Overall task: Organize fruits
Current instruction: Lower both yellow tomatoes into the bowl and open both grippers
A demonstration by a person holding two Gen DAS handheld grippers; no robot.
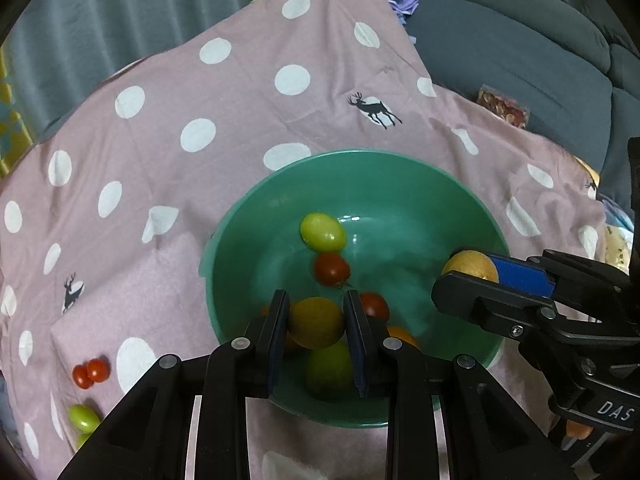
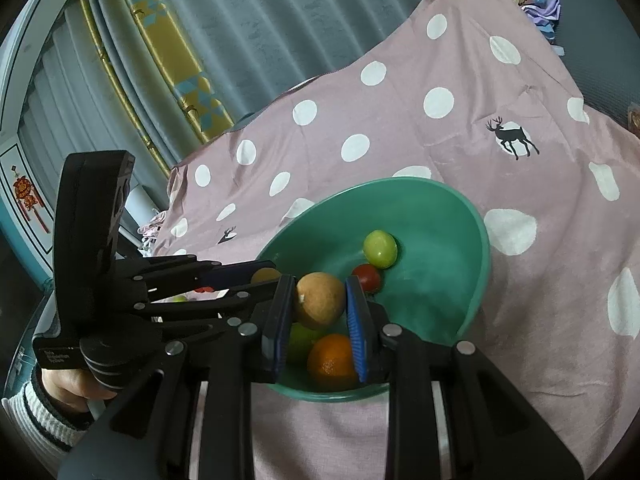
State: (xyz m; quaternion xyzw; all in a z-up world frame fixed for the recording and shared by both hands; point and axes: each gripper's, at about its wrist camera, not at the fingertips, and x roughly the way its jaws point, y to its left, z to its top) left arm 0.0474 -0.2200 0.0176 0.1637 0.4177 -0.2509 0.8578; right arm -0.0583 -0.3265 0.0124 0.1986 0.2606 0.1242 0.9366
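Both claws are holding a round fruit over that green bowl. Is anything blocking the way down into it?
Nothing visible blocks either drop. The left gripper holds a yellow fruit, the right gripper a tan fruit, over the open bowl; other fruits lie below.

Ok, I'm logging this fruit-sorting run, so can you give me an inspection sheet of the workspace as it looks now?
Surface: pink spotted cloth, creased, with deer prints.
Job's things: green bowl holding a green grape, red tomatoes and an orange; two red tomatoes and a green grape lie on the cloth.
Clutter: packet at the cloth's far edge.
Grippers: left tool shut on a yellow fruit over the bowl; right tool shut on a tan fruit over the bowl.
Cables: nothing seen.
Surroundings: grey curtain, grey sofa.
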